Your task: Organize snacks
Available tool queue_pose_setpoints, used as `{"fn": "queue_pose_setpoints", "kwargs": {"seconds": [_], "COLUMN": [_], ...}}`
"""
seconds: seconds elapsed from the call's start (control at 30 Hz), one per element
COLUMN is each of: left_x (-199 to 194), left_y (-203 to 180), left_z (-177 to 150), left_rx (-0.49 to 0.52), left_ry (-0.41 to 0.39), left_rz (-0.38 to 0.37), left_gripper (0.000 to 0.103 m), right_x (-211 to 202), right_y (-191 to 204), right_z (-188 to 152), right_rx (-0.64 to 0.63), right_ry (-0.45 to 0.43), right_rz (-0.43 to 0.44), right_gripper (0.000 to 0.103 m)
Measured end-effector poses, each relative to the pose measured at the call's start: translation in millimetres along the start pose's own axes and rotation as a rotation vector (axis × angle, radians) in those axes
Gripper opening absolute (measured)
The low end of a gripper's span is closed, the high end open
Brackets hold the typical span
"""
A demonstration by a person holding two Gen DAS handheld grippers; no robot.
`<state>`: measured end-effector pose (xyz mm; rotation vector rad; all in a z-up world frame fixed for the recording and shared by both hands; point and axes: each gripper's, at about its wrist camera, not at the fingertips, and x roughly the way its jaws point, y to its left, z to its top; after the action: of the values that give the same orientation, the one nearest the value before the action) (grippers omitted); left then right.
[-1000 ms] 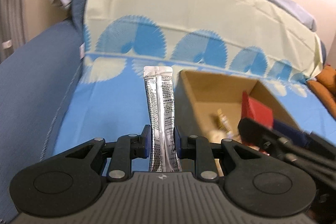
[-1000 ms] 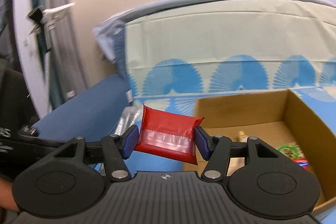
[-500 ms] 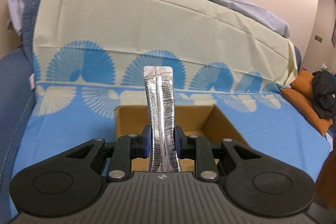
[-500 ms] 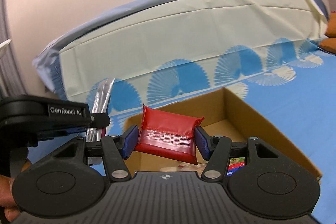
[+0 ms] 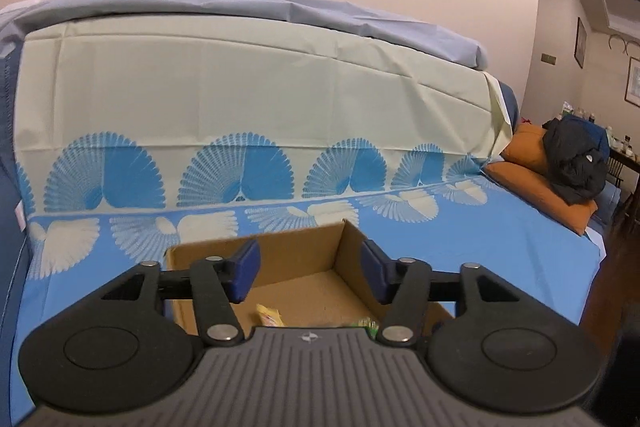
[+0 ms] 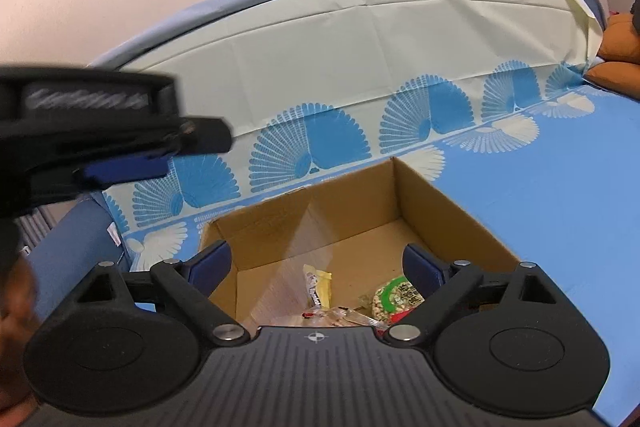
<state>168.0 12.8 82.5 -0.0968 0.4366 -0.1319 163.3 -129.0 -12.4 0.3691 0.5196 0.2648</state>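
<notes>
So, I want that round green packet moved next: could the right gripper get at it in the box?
Probably yes: the right gripper, jaws opening and empty, hangs over the open box; nothing covers the green packet.

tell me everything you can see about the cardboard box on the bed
The open brown cardboard box sits upright on the blue fan-patterned sheet, no lid or flaps showing. Its plain corrugated walls are creased on the far side. Inside lie a yellow-and-white snack wrapper, a round green-labelled packet and clear-wrapped snacks. Both grippers hover over its near edge, not touching it.
</notes>
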Motion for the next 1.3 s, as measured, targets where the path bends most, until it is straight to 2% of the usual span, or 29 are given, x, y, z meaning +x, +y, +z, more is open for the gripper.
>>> {"fn": "queue_pose_setpoints", "kwargs": {"seconds": [0.13, 0.23, 0.33, 0.47, 0.53, 0.6, 0.77, 0.87, 0.9, 1.0, 1.13, 1.3], "left_x": [-35.3, -61.1, -85.1, -112.3, -123.1, -130.5, -125.5, -116.7, -114.8, -108.8, -102.4, -96.2], "left_y": [9.2, 14.1, 16.3, 15.8, 17.2, 18.2, 13.3, 11.6, 12.0, 14.8, 13.2, 5.5], "left_z": [-19.2, -32.2, -44.5, -60.1, -67.0, -74.7, -98.2, -113.7, -118.3, -126.5, -128.8, -130.9], "left_rx": [-0.039, -0.055, -0.058, -0.065, -0.084, -0.106, -0.131, -0.159, -0.175, -0.196, -0.198, -0.198], "left_ry": [-0.025, -0.029, -0.036, -0.047, -0.048, -0.047, 0.014, 0.072, 0.087, 0.129, 0.167, 0.200], "left_rz": [0.032, 0.049, 0.043, 0.083, 0.081, 0.081, 0.117, 0.172, 0.196, 0.248, 0.253, 0.229], "left_gripper": [0.082, 0.085, 0.092, 0.093, 0.103, 0.102, 0.102, 0.103, 0.103, 0.103, 0.103, 0.103], "right_x": [-1.8, -6.1, -12.8, -25.6, -36.0, -46.6, -77.0, -89.5, -92.9, -97.3, -98.7, -94.1], "right_y": [0.1, 3.6, 5.7, 2.7, 0.4, -2.3, -18.0, -24.8, -22.9, -19.0, -26.2, -33.0], "right_z": [-2.8, -6.3, -8.7, -9.6, -6.9, -1.2, -5.0, -13.2, -16.3, -24.5, -29.4, -32.9], "right_rx": [-0.004, -0.035, -0.074, -0.100, -0.117, -0.133, -0.170, -0.107, -0.123, -0.176, -0.195, -0.213], "right_ry": [0.007, 0.004, 0.000, 0.026, 0.029, 0.037, 0.063, 0.076, 0.070, 0.065, 0.103, 0.125], "right_rz": [-0.013, -0.022, -0.030, -0.039, -0.041, -0.055, -0.036, -0.009, 0.002, -0.054, -0.039, -0.059], "right_gripper": [0.097, 0.102, 0.102, 0.102, 0.102, 0.102, 0.102, 0.102, 0.102, 0.102, 0.102, 0.102]}}
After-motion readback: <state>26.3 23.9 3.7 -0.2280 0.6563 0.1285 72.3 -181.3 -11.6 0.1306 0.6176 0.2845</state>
